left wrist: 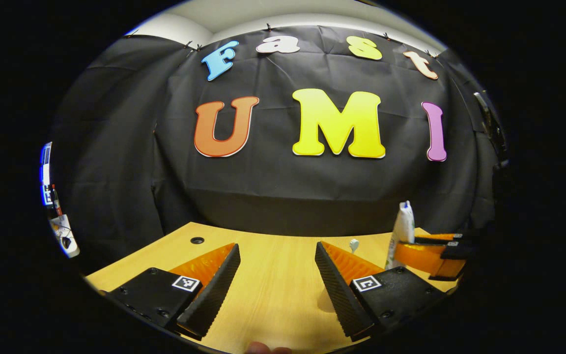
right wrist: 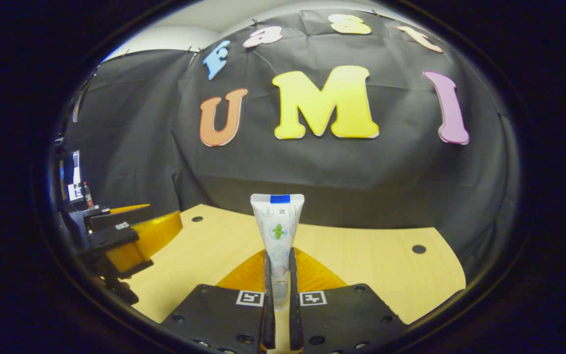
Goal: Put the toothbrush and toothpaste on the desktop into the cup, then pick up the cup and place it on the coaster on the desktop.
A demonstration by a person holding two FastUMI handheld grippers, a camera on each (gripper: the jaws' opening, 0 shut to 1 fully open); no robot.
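The desktop (left wrist: 273, 275) is a light wooden board with a curved far edge that meets the booth's black cloth wall. A small dark round hole (left wrist: 197, 240) sits near its far left corner in the left gripper view (the right gripper view shows two such holes (right wrist: 418, 249), one towards each far corner). Between those holes the wood lies bare.

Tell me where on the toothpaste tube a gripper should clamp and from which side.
Clamp the flat lower body of the toothpaste tube, as the right gripper does, fingers on its two broad faces. The tube stands upright, crimped end up; the body is flat and narrow, so it probably sits firmly between the pads.
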